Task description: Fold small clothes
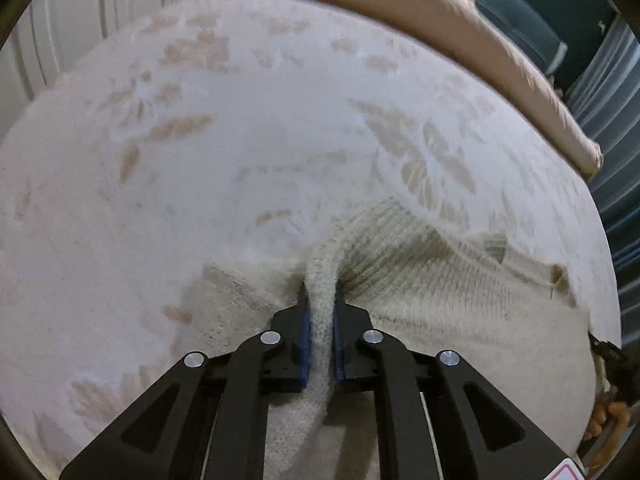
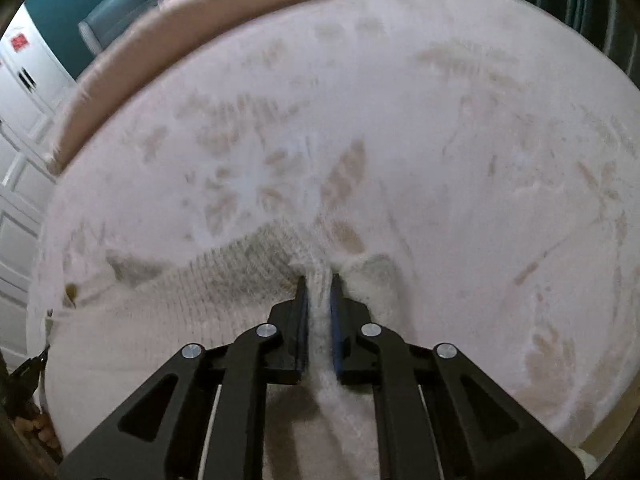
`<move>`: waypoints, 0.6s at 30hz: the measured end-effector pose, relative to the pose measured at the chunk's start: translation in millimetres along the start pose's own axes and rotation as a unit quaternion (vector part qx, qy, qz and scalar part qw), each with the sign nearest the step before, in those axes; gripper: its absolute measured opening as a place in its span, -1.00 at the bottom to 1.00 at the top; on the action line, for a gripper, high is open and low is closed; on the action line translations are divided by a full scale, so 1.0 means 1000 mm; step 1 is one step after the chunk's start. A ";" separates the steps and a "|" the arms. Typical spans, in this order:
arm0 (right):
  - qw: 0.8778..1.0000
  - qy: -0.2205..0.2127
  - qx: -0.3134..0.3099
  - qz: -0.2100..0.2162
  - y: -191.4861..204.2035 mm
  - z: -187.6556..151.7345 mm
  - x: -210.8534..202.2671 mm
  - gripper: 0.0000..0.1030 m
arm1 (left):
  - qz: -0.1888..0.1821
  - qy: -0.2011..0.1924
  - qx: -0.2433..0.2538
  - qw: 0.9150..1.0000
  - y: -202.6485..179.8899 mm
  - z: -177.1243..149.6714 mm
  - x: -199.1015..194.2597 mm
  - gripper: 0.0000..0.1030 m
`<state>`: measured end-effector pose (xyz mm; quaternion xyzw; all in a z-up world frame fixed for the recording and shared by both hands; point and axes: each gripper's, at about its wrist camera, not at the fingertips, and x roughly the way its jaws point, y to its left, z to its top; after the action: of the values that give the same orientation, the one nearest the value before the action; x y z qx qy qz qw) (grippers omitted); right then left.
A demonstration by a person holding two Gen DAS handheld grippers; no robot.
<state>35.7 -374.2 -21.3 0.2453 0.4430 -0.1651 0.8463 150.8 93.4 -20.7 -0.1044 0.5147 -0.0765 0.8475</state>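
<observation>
Pinching the cream knit sweater (image 1: 440,300) in both tools, left tool (image 1: 320,312) and right tool (image 2: 319,300) each clamped on a ridge, we judge it soft, light, stretchy; hold thick edges.

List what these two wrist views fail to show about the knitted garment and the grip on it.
- Left wrist: the knitted garment runs under the left gripper and off the bottom edge, so its full shape is hidden.
- Right wrist: the right gripper covers the pinched fold; blur hides the knit detail.
- Neither view shows the other gripper clearly.

Perhaps a hand (image 1: 604,424), cut off, blurred
</observation>
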 end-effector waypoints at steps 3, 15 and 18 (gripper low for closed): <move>1.000 -0.027 0.013 -0.001 0.010 0.002 -0.030 -0.73 | 0.015 -0.007 0.008 1.000 -0.007 0.003 -0.018 -0.70; 0.967 0.045 -0.189 0.162 0.179 -0.137 -0.079 -0.63 | -0.059 0.006 0.115 0.992 -0.098 -0.081 -0.074 -0.04; 0.965 0.077 -0.201 0.148 0.178 -0.159 -0.065 -0.63 | -0.009 0.024 0.158 0.987 -0.102 -0.108 -0.064 -0.04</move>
<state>-17.8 -134.0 3.1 0.1451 0.4897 0.0743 0.8565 23.0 -0.6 11.9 0.0282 0.5153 -0.1671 0.8401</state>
